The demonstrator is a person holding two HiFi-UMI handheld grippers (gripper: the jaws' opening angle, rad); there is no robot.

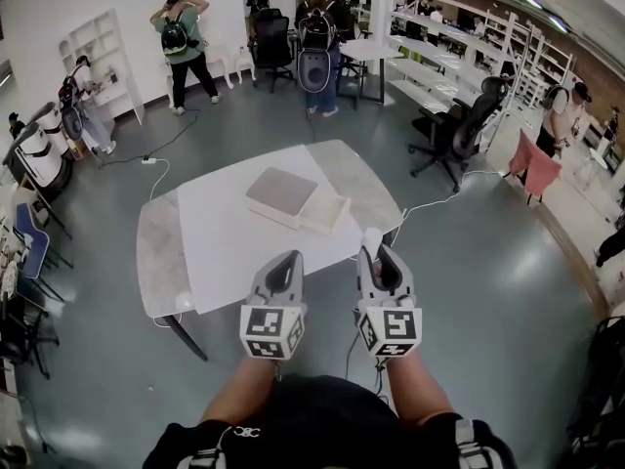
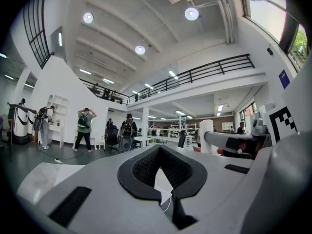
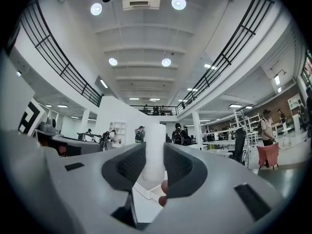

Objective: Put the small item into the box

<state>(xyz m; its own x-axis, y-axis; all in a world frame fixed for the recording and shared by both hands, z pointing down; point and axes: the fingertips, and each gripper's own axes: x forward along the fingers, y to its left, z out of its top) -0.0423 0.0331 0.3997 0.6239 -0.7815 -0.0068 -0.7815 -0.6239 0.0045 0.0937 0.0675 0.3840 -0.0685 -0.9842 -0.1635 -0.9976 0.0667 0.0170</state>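
Note:
A shallow open box (image 1: 328, 215) lies on the white-covered table (image 1: 234, 252), and its grey lid (image 1: 281, 191) rests against its left side. My right gripper (image 1: 375, 249) hovers over the table's near right edge, shut on a small white cylinder (image 1: 372, 236) that stands up between the pads. In the right gripper view the cylinder (image 3: 155, 147) fills the gap between the jaws of that gripper (image 3: 155, 172). My left gripper (image 1: 284, 262) is level with it on the left, shut and holding nothing. In the left gripper view only table shows past the jaws of the left gripper (image 2: 161, 175).
Black office chairs (image 1: 459, 130) stand right of the table and behind it. A white cable (image 1: 430, 203) runs across the floor from the table's right side. Several people (image 1: 318, 47) stand far back by shelves (image 1: 98, 57). A pink chair (image 1: 532, 169) is at the right.

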